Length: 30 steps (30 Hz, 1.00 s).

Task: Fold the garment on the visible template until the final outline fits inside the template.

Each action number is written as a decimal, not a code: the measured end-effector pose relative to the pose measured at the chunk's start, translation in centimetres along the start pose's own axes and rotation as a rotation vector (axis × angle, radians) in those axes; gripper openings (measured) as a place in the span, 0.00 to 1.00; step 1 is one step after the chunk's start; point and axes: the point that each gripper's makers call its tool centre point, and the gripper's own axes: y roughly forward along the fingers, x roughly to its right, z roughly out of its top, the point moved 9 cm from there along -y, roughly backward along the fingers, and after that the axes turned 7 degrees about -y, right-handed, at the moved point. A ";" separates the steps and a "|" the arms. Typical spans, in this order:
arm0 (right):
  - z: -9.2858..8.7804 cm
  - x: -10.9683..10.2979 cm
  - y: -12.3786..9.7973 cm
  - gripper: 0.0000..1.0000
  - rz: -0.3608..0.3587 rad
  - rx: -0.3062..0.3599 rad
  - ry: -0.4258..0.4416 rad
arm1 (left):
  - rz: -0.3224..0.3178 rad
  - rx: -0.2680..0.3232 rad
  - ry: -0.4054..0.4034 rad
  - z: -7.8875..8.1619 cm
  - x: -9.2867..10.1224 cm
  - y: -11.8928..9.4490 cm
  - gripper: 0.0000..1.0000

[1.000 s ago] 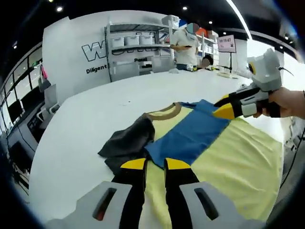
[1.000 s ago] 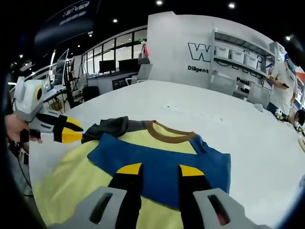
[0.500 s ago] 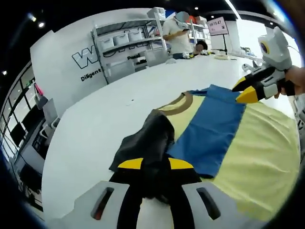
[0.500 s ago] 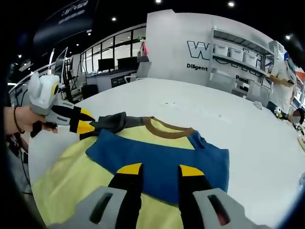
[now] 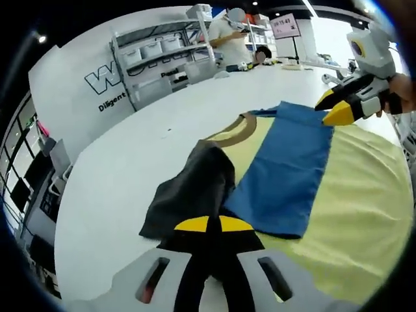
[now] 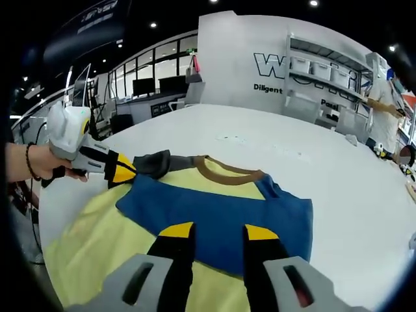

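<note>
A garment of yellow, blue and dark grey cloth with a brown collar [image 5: 237,130] lies on the white table [image 5: 123,162]. My left gripper [image 5: 208,224] is shut on the end of the dark grey sleeve [image 5: 195,185], its yellow tips pressed together. The blue panel [image 5: 283,172] lies folded over the wide pale yellow cloth [image 5: 354,208]; I cannot tell where garment ends and template begins. My right gripper [image 6: 218,231] hovers open over the blue panel [image 6: 221,211]. In the right gripper view, the left gripper [image 6: 120,170] pinches the sleeve [image 6: 153,162].
The table's rounded edge [image 5: 62,240] runs close on the left. Shelves with white bins [image 5: 156,55] and a lettered wall [image 6: 273,65] stand beyond the table. A person [image 5: 227,39] stands at the far side. Desks with monitors [image 6: 156,88] stand in the background.
My left gripper has moved onto the dark grey sleeve and shut on it; a second ago its jaws stood apart. The right gripper has stayed open over the blue panel.
</note>
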 end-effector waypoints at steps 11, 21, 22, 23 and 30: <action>-0.4 0.2 -0.1 0.23 -0.006 -0.009 0.008 | 0.038 0.047 -0.060 0.3 -0.9 -1.7 0.00; -0.5 0.3 -0.2 0.23 -0.010 -0.015 0.011 | 0.091 0.069 -0.037 0.6 -1.5 -4.3 0.00; -0.5 0.3 -0.2 0.23 -0.010 -0.015 0.011 | 0.101 0.067 -0.036 0.6 -1.6 -4.5 0.00; -0.5 0.3 -0.2 0.23 -0.011 -0.016 0.010 | 0.113 0.071 -0.041 0.5 -1.8 -4.8 0.00; -0.8 0.3 -0.1 0.23 -0.008 -0.030 0.015 | 0.151 0.074 -0.087 -0.2 -2.5 -6.5 0.00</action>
